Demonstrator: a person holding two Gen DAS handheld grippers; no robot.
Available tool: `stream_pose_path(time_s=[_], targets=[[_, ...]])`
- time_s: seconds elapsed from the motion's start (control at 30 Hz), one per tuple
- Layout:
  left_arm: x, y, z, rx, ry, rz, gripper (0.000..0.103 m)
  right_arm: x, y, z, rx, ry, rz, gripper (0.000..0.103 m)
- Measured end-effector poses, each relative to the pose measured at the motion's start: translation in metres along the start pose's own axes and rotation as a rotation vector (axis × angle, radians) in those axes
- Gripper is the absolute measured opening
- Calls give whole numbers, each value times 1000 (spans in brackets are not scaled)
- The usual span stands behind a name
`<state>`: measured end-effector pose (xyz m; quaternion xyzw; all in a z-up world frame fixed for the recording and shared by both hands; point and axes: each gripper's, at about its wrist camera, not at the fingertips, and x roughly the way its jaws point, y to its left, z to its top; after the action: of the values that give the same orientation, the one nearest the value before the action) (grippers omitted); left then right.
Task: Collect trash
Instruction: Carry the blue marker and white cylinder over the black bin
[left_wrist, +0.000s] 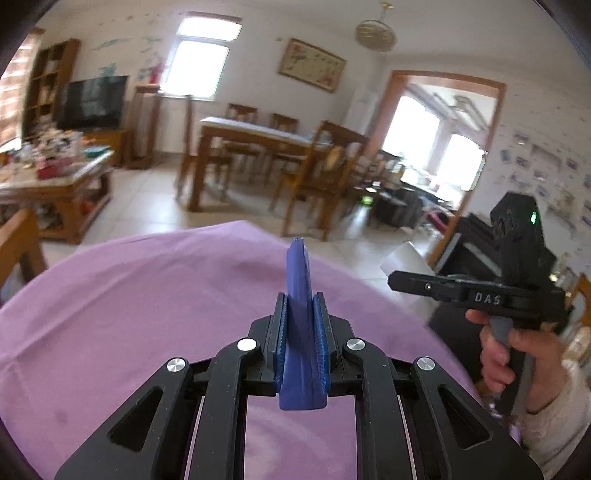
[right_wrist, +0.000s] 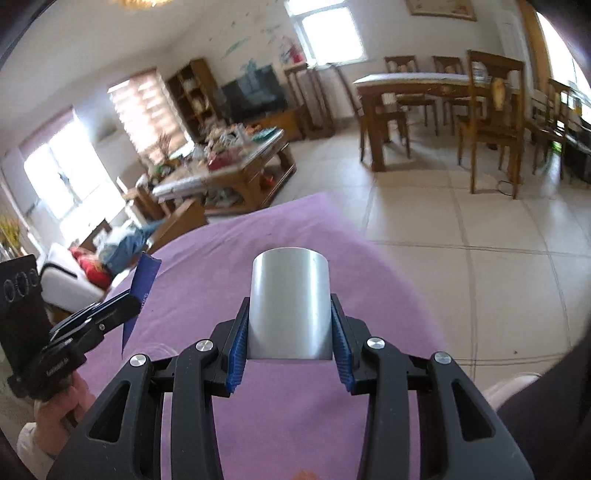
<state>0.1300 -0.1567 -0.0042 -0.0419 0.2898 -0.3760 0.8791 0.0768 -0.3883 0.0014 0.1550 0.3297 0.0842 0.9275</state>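
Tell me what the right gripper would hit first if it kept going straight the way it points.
Probably the purple cloth: the right gripper, shut on a silver cup, angles down toward it. Beyond its edge lies bare floor; depth is unclear.

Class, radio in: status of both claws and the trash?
Left claw shut on blue wrapper. Right claw shut on silver cup. Purple cloth below, nothing blocking.

The things on the low table (left_wrist: 55, 177) are a blur. The silver cup (right_wrist: 290, 302) hides its bottom behind the right gripper (right_wrist: 290, 354). The purple cloth (left_wrist: 129, 314) runs off the picture's bottom edge.
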Motion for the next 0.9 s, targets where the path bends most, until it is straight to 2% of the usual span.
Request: stream_pose_path(time_s=[0.2, 0.47, 0.53, 0.73, 0.9], targets=[[36, -99, 15, 79, 9, -138, 15, -75, -72, -18, 99, -116, -68, 39], [111, -235, -5, 145, 81, -325, 15, -162, -172, -52, 235, -253, -203, 39], [131, -273, -12, 176, 103, -365, 15, -176, -193, -60, 270, -273, -229, 39], [187, -354, -41, 226, 174, -432, 15, -192, -238, -86, 355, -291, -270, 39], [227, -382, -60, 248, 227, -438, 15, -193, -262, -101, 398, -285, -266, 39]])
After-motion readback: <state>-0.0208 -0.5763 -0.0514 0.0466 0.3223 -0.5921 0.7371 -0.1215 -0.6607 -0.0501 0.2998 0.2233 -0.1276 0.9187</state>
